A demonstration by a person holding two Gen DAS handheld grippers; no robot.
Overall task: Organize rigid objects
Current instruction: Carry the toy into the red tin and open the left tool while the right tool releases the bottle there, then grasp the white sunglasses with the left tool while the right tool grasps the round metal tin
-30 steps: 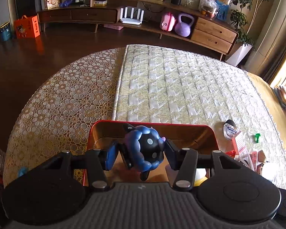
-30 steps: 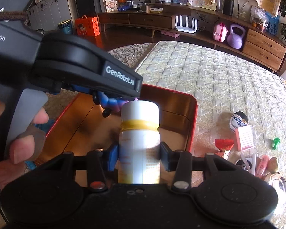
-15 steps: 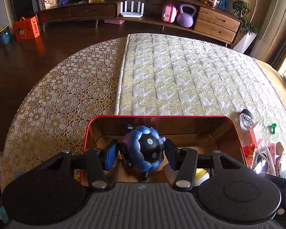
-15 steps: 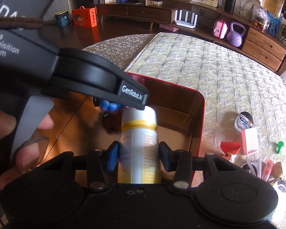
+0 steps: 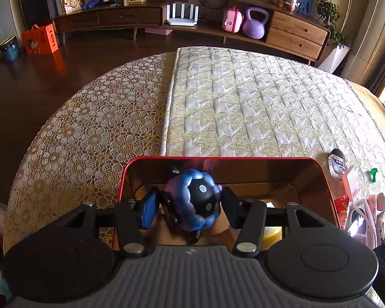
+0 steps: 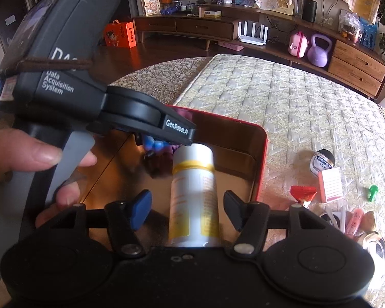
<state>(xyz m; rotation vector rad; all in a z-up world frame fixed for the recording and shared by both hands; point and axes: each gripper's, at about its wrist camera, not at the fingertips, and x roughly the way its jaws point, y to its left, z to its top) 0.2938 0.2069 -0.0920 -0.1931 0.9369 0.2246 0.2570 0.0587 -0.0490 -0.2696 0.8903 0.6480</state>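
A red tin box [image 5: 218, 158] with a shiny gold inside sits on the bed in front of me; it also shows in the right wrist view [image 6: 263, 138]. My left gripper [image 5: 189, 204] is over the box with a blue and black toy ball [image 5: 195, 200] between its fingers, which look slightly parted from it. My right gripper [image 6: 187, 206] is open, and a white bottle with a yellow band [image 6: 195, 195] lies in the box between its parted fingers. The left gripper's body [image 6: 64, 97] crosses the right wrist view and hides most of the toy.
Small loose items lie on the quilt right of the box: a round white tin [image 6: 320, 163], a pink card [image 6: 329, 184], a red wrapper [image 6: 302, 192], a green pin [image 6: 372, 191]. A low wooden cabinet [image 5: 295, 29] stands beyond the bed.
My right gripper has opened and let go of the bottle, which now lies in the box. My left gripper has lowered the toy into the box and its fingers have loosened.
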